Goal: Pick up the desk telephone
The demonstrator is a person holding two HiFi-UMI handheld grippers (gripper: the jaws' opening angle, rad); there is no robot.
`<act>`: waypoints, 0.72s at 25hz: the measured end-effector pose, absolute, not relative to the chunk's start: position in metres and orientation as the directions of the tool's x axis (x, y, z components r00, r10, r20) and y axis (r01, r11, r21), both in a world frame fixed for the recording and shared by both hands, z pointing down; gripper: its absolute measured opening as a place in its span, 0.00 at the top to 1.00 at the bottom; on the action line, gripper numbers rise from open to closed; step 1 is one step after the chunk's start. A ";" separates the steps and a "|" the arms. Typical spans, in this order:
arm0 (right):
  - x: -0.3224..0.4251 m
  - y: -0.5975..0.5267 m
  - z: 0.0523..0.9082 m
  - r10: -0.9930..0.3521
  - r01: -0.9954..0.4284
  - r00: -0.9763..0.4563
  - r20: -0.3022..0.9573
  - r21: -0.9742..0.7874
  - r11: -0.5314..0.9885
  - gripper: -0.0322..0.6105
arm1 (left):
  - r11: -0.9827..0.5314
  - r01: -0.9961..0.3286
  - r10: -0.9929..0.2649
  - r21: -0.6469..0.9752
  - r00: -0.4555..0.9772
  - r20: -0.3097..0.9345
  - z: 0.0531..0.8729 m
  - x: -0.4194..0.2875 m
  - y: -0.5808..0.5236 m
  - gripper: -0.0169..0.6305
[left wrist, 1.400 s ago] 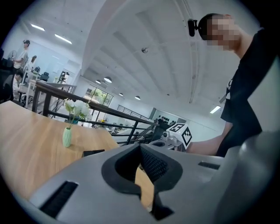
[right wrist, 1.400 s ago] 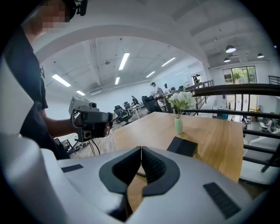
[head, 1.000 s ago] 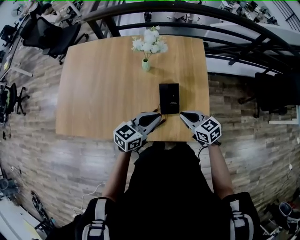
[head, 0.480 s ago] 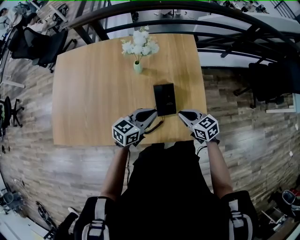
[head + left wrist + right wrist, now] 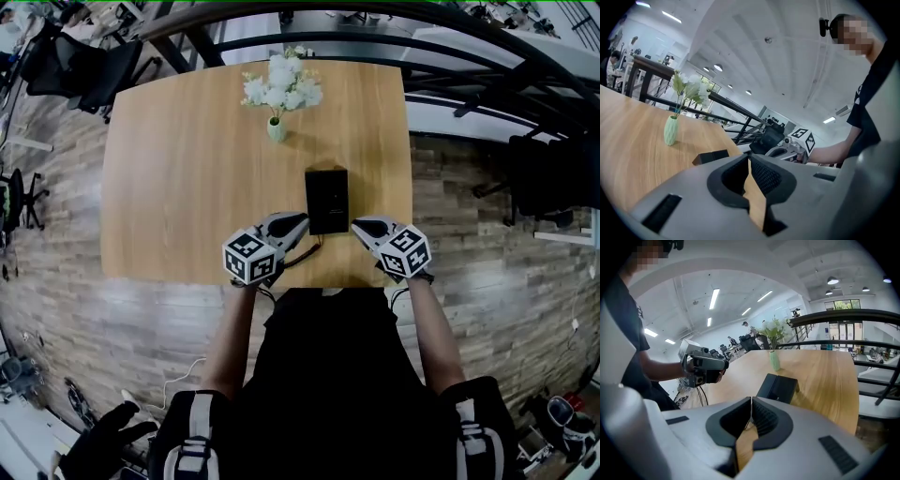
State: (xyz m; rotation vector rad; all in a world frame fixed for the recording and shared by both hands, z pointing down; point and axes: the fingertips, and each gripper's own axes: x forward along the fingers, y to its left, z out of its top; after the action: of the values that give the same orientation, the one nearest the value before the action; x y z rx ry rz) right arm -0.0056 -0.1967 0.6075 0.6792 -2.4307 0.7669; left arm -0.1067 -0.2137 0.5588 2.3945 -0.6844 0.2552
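Two things stand on the desk (image 5: 187, 178): a black phone (image 5: 326, 200) lying flat near the front edge, toward the right, and a green vase (image 5: 277, 129) of white flowers farther back, well apart. The left hand-held gripper (image 5: 300, 223) is just beside the phone's near-left corner and the right hand-held gripper (image 5: 357, 226) just beside its near-right corner; whether either touches it cannot be told. Each has its jaws clenched together, with nothing between them.
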 end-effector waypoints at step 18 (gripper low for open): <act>0.003 -0.233 0.666 -0.290 -0.618 -0.756 0.587 -0.495 0.611 0.91 | -0.562 -0.595 -0.359 0.575 0.801 0.478 0.644 -0.105 -0.236 0.94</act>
State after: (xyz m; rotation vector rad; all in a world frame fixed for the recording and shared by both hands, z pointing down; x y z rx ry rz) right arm 0.0035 -0.2326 0.6655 0.7197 -2.3846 0.9766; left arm -0.1048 -0.2356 0.6442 2.2219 -0.7002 0.3968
